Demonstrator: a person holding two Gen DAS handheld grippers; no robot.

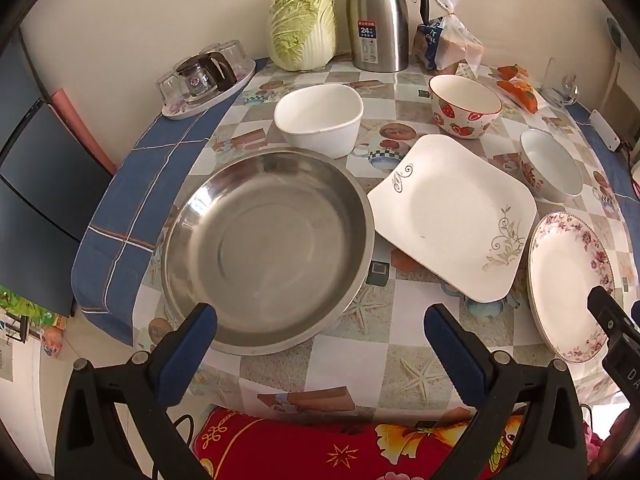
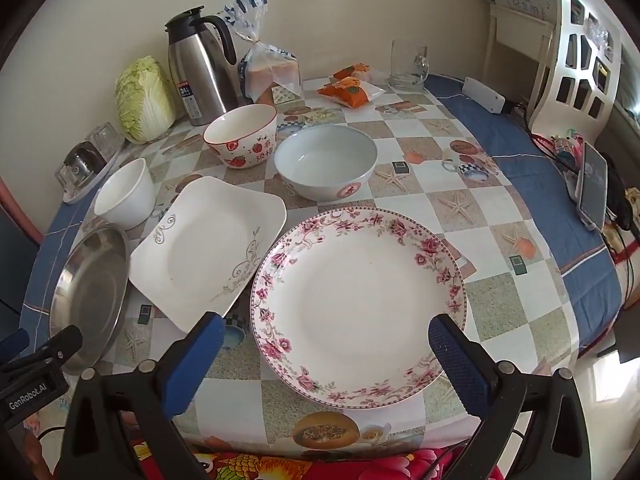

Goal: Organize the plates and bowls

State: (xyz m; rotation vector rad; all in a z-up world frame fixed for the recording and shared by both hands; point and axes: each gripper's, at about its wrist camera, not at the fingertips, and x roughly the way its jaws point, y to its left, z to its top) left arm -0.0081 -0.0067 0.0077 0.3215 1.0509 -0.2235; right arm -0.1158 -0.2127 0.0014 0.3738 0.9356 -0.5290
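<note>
Leftmost, the left gripper [image 1: 320, 320] hangs over the near edge of the worktop [image 1: 352, 364], its blue-padded jaws spread wide and grasping nothing. Just ahead of its left jaw sits a round, shallow stainless-steel basin [image 1: 266, 248], smooth and reflective. Beyond the basin stands a plain white bowl [image 1: 319, 120] with rounded-square walls. Ahead of the right jaw lies a glossy square white plate [image 1: 452, 216] with wavy edges and grey scrollwork; it looks to touch the basin's rim. Farther back stands a strawberry-printed ceramic bowl [image 1: 465, 110], and right of the square plate a small white bowl [image 1: 550, 166] with a floral motif. The right gripper [image 2: 326, 330] likewise has its jaws released and parted; between them, on the checked, glossy tablecloth, lies a round porcelain plate [image 2: 358, 304] rimmed with pink flowers. Past it stands a pale blue-white bowl [image 2: 326, 162].
</note>
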